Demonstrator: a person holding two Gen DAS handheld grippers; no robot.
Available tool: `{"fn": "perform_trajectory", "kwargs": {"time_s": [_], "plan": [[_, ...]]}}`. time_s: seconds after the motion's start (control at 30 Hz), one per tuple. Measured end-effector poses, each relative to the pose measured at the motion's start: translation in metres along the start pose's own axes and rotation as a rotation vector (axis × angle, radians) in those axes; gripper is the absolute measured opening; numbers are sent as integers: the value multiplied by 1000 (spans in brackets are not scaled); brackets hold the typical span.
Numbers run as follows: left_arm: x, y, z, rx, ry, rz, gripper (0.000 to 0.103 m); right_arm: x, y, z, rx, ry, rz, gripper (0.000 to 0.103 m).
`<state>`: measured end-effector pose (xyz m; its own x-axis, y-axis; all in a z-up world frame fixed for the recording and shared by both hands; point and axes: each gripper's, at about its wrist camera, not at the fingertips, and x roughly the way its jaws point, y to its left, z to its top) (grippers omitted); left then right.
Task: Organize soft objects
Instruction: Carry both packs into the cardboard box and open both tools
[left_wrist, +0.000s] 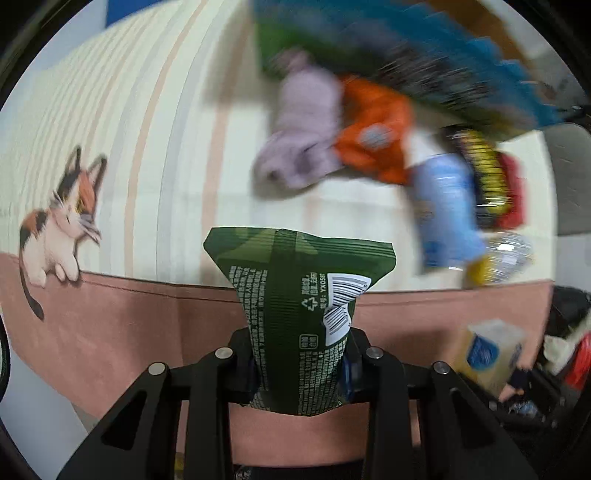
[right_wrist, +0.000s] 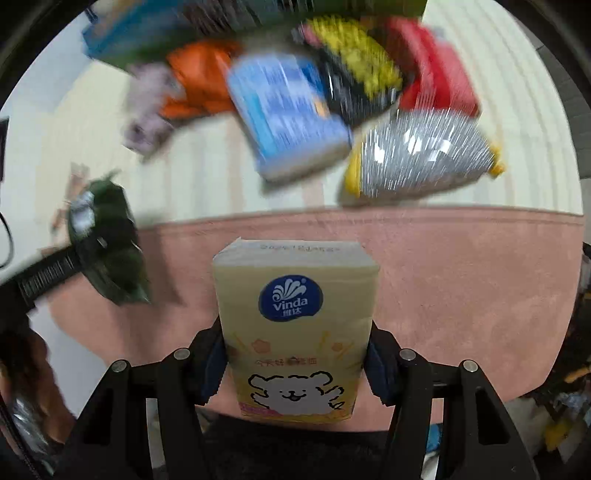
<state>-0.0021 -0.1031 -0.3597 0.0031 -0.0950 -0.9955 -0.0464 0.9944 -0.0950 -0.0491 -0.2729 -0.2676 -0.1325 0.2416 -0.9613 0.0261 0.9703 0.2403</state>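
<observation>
Green snack packet (left_wrist: 295, 314), barcode side up, stands clamped between the fingers of the left gripper (left_wrist: 299, 365), projecting forward above the pink border of the mat (left_wrist: 129, 325). Vinda tissue pack (right_wrist: 295, 328), yellow with a white bear print, is pinched by its lower half in the right gripper (right_wrist: 295, 369), also above the pink border. Toward the mat's far edge lies a blurred pile: lilac cloth (left_wrist: 299, 144), orange pouch (left_wrist: 373, 136), blue pack (right_wrist: 288, 110), silver bag (right_wrist: 421, 155).

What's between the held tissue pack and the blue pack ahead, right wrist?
Only bare mat: pink border, then cream stripes, between tissue pack and blue pack, in the right wrist view.
</observation>
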Motion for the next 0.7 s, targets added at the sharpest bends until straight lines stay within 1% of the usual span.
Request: {"fn": "perform_trajectory", "kwargs": {"time_s": [0.03, 0.07, 0.1, 0.13, 0.17, 0.2, 0.23, 0.27, 0.3, 0.33, 0.37, 0.43, 0.47, 0.5, 0.53, 0.57, 0.6, 0.63, 0.67, 0.7], "plan": [[-11, -9, -3, 15, -16, -12, 29, -14, 3, 1, -6, -19, 15, 65], [-31, -23, -8, 36, -46, -35, 29, -29, 5, 2, -13, -41, 30, 65], [-45, -33, -8, 51, -66, -53, 29, -44, 5, 9, -21, -65, 46, 65], [-59, -42, -4, 66, -86, -73, 29, -60, 1, 21, -36, -93, 62, 65], [-75, -52, 8, 86, -107, -99, 29, -80, 4, 30, -51, -122, 74, 65], [-88, -60, 14, 107, -113, -115, 29, -96, 10, 50, -66, -148, 82, 65], [-103, -69, 25, 123, -119, -134, 29, -109, 4, 75, -82, -168, 92, 65], [-112, -72, 56, 123, -127, -148, 29, -126, 7, 88, -102, -195, 103, 65], [-118, -79, 69, 128, -139, -153, 29, -141, 8, 108, -125, -220, 106, 65], [-125, -71, 81, 131, -151, -151, 29, -155, 11, 132, -142, -237, 104, 65], [-146, -66, 106, 126, -169, -139, 29, -167, 14, 151, -162, -261, 92, 65], [-151, -64, 132, 119, -181, -134, 29, -187, 23, 195, -197, -303, 45, 65], [-151, -54, 149, 102, -172, -145, 29, -188, 27, 212, -208, -316, 23, 65], [-142, -47, 171, 81, -155, -161, 29, -180, 28, 236, -215, -314, 3, 65], [-129, -50, 189, 65, -127, -177, 29, -174, 25, 260, -212, -307, -7, 65], [-122, -21, 221, 47, -107, -191, 29, -174, 30, 278, -213, -292, -22, 65], [-112, -23, 239, 34, -82, -206, 29, -159, 28, 296, -211, -273, -39, 65], [-121, -29, 268, 26, -58, -213, 29, -160, 30, 314, -207, -257, -51, 65], [-110, -32, 290, 9, -31, -223, 29, -148, 26, 325, -208, -239, -67, 65], [-98, -34, 305, 4, -2, -233, 29, -134, 24, 336, -209, -222, -81, 65]]}}
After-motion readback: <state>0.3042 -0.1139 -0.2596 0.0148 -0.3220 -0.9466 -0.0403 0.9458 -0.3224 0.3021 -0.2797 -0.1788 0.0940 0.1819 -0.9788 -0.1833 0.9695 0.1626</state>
